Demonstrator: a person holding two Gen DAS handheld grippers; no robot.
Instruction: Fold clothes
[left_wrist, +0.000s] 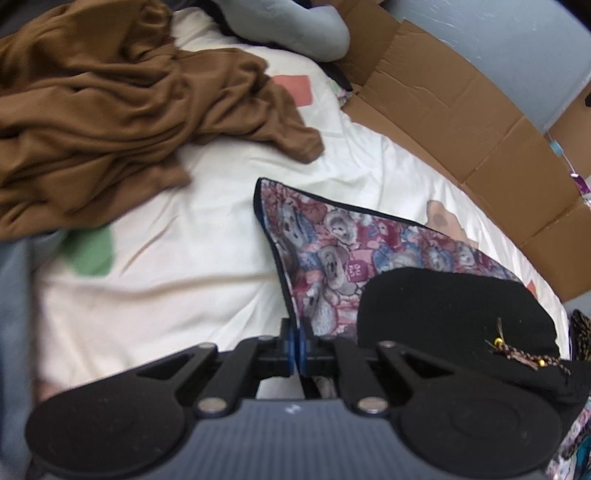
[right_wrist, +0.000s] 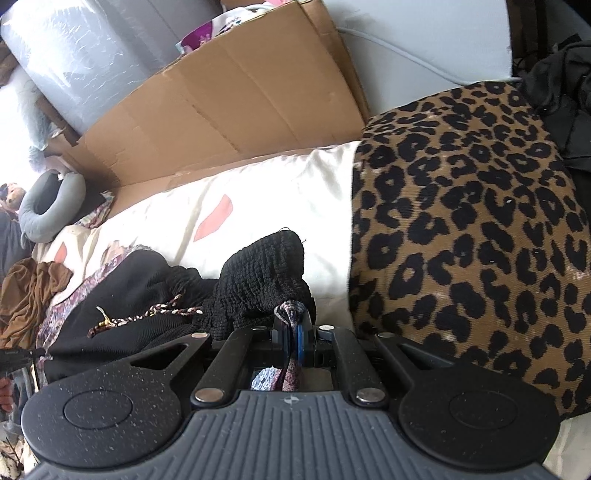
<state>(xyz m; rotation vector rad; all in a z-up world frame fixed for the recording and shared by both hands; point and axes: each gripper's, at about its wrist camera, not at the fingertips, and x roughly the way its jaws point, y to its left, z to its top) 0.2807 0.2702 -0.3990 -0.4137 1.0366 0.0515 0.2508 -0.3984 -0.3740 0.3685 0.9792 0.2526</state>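
gripping the same patterned garment from two ends, both hand-held grippers are clamped tight on cloth over a bed. the left gripper (left_wrist: 297, 345) pinches the dark-piped edge of the teddy-bear print garment (left_wrist: 325, 240), which rises from its closed blue pads and spreads flat across the cream bedsheet (left_wrist: 177, 236). the right gripper (right_wrist: 293, 338) pinches a bunched corner of what looks like that same print fabric, with some of it trailing back between the fingers. a black knit piece (right_wrist: 258, 280) with a braided cord (right_wrist: 147, 314) lies on top of the print, just beside the right gripper.

judging by the two held edges, a fold or a spreading-out is in hand; which one cannot be settled. any next move calls for both ends to travel together, keeping the cloth taut.

around it: a crumpled brown garment (left_wrist: 110, 103) lies well apart at the far side, a flattened cardboard box (left_wrist: 461, 110) lines the bed's edge, and a leopard-print cushion (right_wrist: 472, 229) crowds the right gripper's side. the black knit riding on the print could drag or slide.
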